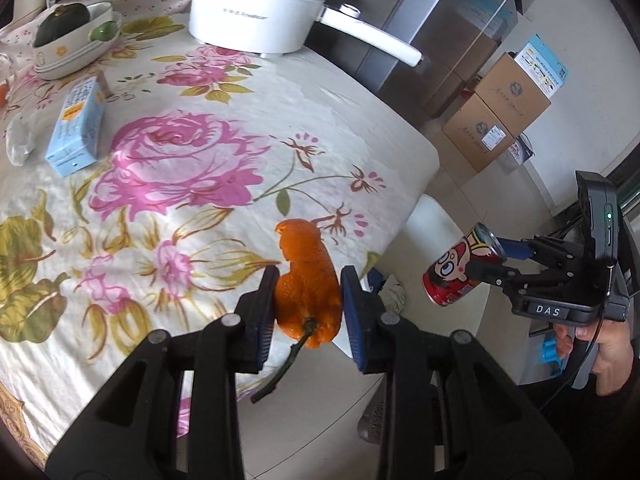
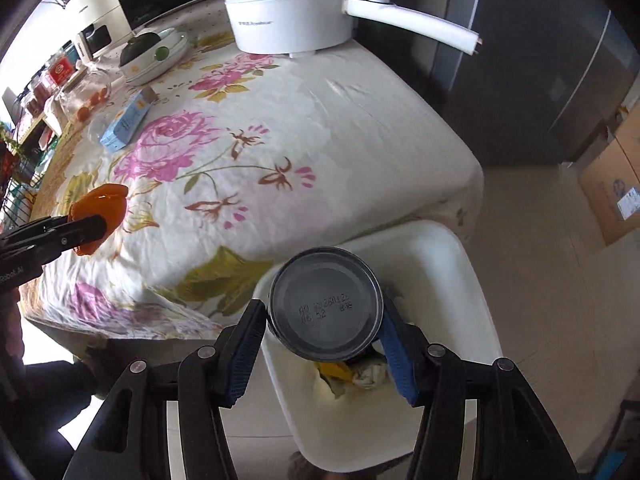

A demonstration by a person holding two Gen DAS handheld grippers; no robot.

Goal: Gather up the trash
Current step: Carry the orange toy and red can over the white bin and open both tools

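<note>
My left gripper (image 1: 308, 280) is shut on an orange peel (image 1: 308, 296) and holds it above the table's near edge; the peel also shows in the right wrist view (image 2: 98, 210). My right gripper (image 2: 324, 320) is shut on a red cartoon can (image 2: 324, 312), seen base-on, held over the white trash bin (image 2: 460, 264). In the left wrist view the can (image 1: 460, 276) hangs in the right gripper (image 1: 490, 258) beside the table, over the bin (image 1: 436, 220). Some scraps (image 2: 360, 376) lie inside the bin.
The table has a floral cloth (image 1: 200, 152). On it stand a white electric pot (image 1: 260, 4), a blue carton (image 1: 78, 124), a bowl of vegetables (image 1: 72, 36) and a crumpled tissue (image 1: 18, 140). Cardboard boxes (image 1: 504, 108) and a steel fridge (image 2: 560, 60) stand beyond.
</note>
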